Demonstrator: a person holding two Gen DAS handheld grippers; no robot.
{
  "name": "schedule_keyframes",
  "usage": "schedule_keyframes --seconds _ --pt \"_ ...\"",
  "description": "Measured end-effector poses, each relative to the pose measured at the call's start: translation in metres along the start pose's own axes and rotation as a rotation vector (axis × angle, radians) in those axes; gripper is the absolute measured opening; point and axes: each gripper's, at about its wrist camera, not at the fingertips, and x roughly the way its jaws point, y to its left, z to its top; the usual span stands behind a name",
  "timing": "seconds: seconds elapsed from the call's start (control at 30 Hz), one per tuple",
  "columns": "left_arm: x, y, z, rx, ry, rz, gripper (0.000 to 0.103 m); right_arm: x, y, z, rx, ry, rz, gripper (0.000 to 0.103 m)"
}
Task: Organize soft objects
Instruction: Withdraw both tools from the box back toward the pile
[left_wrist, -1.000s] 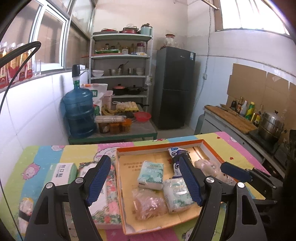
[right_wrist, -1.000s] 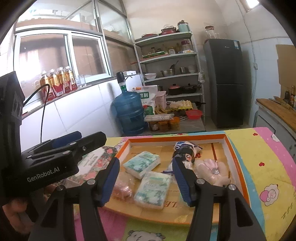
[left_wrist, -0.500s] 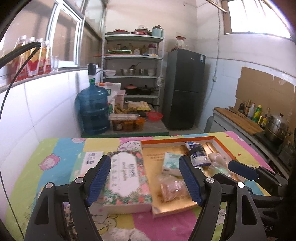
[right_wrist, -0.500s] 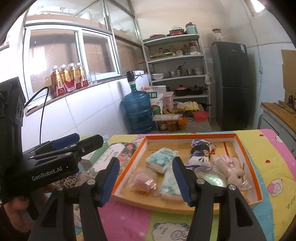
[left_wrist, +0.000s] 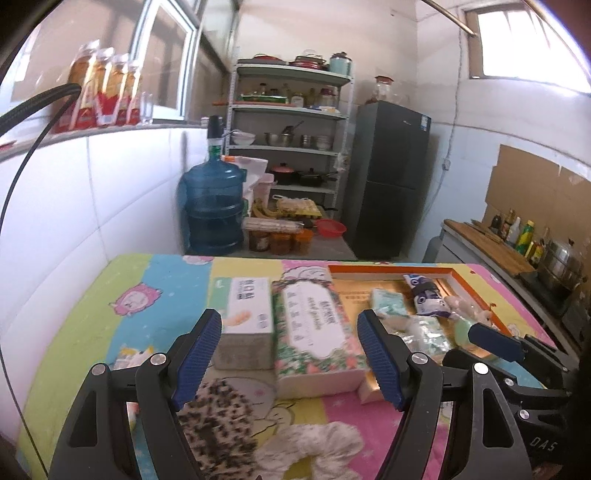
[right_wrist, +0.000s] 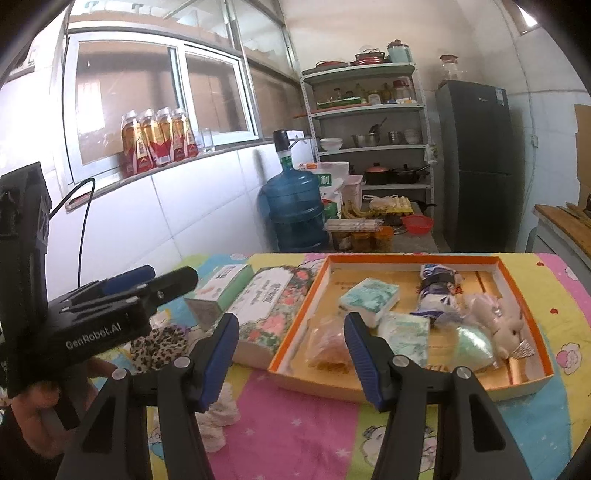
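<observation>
An orange-rimmed cardboard tray (right_wrist: 413, 258) sits on the table holding several soft items: a teal tissue pack (right_wrist: 369, 296), a second tissue pack (right_wrist: 404, 336), an orange bagged item (right_wrist: 327, 349), a plush doll (right_wrist: 434, 291), a pink plush (right_wrist: 495, 314). A leopard-print scrunchie (left_wrist: 218, 417) and a white fluffy scrunchie (left_wrist: 314, 443) lie on the cloth near me. My left gripper (left_wrist: 290, 360) hovers open above the leopard scrunchie, nothing between its fingers. My right gripper (right_wrist: 290, 362) is open and empty, short of the tray's near left corner.
A floral tissue box (left_wrist: 314, 328) and a white-green box (left_wrist: 245, 317) lie left of the tray (left_wrist: 465, 277). Beyond the table's far edge stand a blue water jug (left_wrist: 214, 206), a low table with jars, shelves and a dark fridge (left_wrist: 388, 177). A hand (right_wrist: 37, 417) holds the left gripper.
Both grippers have swung left and drawn back from the tray; the boxes and the two scrunchies have come into the left wrist view. Both stay open.
</observation>
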Motion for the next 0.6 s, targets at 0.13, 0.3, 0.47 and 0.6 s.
schedule_keyframes --seconds 0.13,0.3,0.47,0.6 --pt "-0.003 0.021 -0.009 -0.024 0.006 0.0 0.077 0.006 0.011 -0.006 -0.007 0.021 0.007 0.059" --pt "-0.006 0.044 -0.018 -0.057 0.018 -0.005 0.077 0.014 0.023 -0.017 0.002 0.047 0.023 0.059" --pt "-0.012 0.062 -0.032 -0.086 0.023 -0.012 0.077 0.023 0.038 -0.028 -0.016 0.079 0.043 0.059" --pt "-0.014 0.071 -0.043 -0.096 0.031 -0.014 0.077 0.03 0.047 -0.037 -0.024 0.11 0.061 0.059"
